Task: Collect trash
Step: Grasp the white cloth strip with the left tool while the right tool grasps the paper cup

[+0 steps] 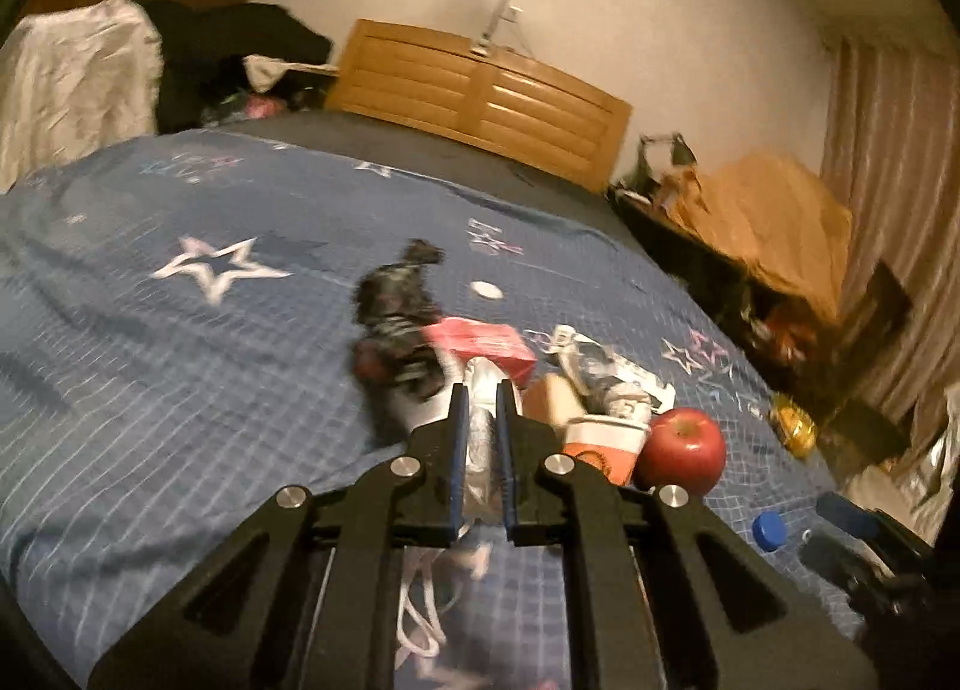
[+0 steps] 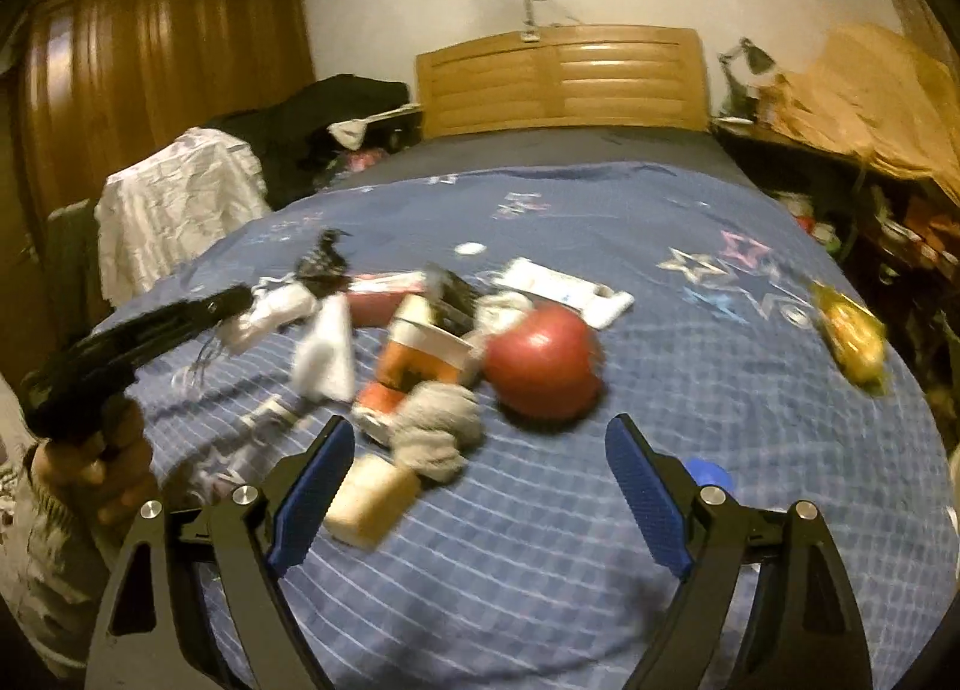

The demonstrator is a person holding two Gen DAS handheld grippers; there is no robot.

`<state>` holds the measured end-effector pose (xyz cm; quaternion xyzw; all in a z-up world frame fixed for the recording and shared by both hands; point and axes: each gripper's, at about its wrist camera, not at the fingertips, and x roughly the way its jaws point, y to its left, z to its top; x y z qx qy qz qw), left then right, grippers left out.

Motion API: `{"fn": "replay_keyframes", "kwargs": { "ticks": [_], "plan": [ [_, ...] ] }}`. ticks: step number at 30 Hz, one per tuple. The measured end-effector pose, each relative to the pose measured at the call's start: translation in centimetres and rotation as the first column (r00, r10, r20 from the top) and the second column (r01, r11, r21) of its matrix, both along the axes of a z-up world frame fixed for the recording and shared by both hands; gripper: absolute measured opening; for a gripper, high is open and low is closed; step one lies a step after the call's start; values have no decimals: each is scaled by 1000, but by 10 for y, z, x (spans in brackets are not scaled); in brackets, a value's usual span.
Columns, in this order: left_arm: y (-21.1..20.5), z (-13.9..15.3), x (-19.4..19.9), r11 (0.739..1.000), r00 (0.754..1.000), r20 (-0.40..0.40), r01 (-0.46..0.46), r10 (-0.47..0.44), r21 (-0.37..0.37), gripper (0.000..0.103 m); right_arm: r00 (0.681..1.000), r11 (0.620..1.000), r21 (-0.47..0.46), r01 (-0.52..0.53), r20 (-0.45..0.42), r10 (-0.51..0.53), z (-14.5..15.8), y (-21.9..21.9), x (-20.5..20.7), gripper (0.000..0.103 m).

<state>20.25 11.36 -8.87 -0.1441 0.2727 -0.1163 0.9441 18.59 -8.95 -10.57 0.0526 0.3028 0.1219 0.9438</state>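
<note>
Most trash still scattered on blue star-print bedspread (image 2: 600,570): orange-and-white paper cup (image 2: 420,357), crumpled grey wad (image 2: 438,432), white wrappers, yellow foil packet (image 2: 852,336); red apple (image 2: 543,363) among them. No bin visible. Collection judged barely begun. Left gripper (image 1: 482,420) pinched tight on crinkled silvery-clear plastic wrapper (image 1: 480,390), black plastic bag (image 1: 396,324) just beyond. Right gripper (image 2: 474,480) spread wide, empty, hovering near pile.

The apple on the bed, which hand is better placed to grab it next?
Right. The right gripper has its jaws wide open and empty, with the apple just ahead of them. The left gripper is already shut on a silvery wrapper.
</note>
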Motion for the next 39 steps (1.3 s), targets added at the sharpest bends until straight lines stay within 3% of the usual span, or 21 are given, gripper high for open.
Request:
{"fn": "replay_keyframes", "kwargs": {
  "ticks": [3,7,10,12,13,15,16,18,22,23,25,30,36,39],
  "plan": [
    [20,-5,-15,998,998,-24,-59,59,-7,8,998,999,17,-48,-29,48,3,17,21,86],
    [29,-26,-10,990,988,-98,-110,119,89,8,986,995,58,-82,-141,89,-5,42,64,80],
    [39,-48,4,985,970,-190,-129,149,113,8,971,996,21,-90,-222,93,-16,62,93,75],
    [44,-54,7,981,965,-196,-149,172,124,8,957,997,-11,-80,-280,74,-24,72,111,74],
    [47,-53,7,982,966,-192,-155,174,111,12,949,997,-19,-70,-311,61,-29,75,119,74],
    [55,-50,7,987,968,-198,-147,156,58,32,932,999,-15,-48,-361,39,-39,78,134,72],
    [58,-49,5,988,969,-190,-151,156,42,50,925,999,-25,-43,-379,30,-45,80,139,70],
    [60,-45,4,988,975,-159,-151,156,44,54,915,999,-43,-25,-404,6,-54,81,148,58],
    [46,-51,13,988,979,-172,-91,112,123,50,927,999,-22,-39,-375,28,-51,84,148,41],
    [43,-56,16,987,977,-188,-76,102,140,35,929,999,-23,-45,-369,33,-49,86,146,36],
    [42,-60,13,995,980,-193,-22,42,101,21,939,998,-23,-63,-341,52,-42,90,140,32],
    [39,-57,11,991,984,-171,-18,41,134,19,967,993,16,-116,-226,117,-10,98,118,31],
    [40,-33,-6,984,989,-95,-98,113,147,17,987,989,56,-140,-76,144,37,97,85,31],
    [36,-12,-14,969,983,-42,-166,176,182,17,990,989,59,-138,-10,138,57,94,64,31]
  ]
}}
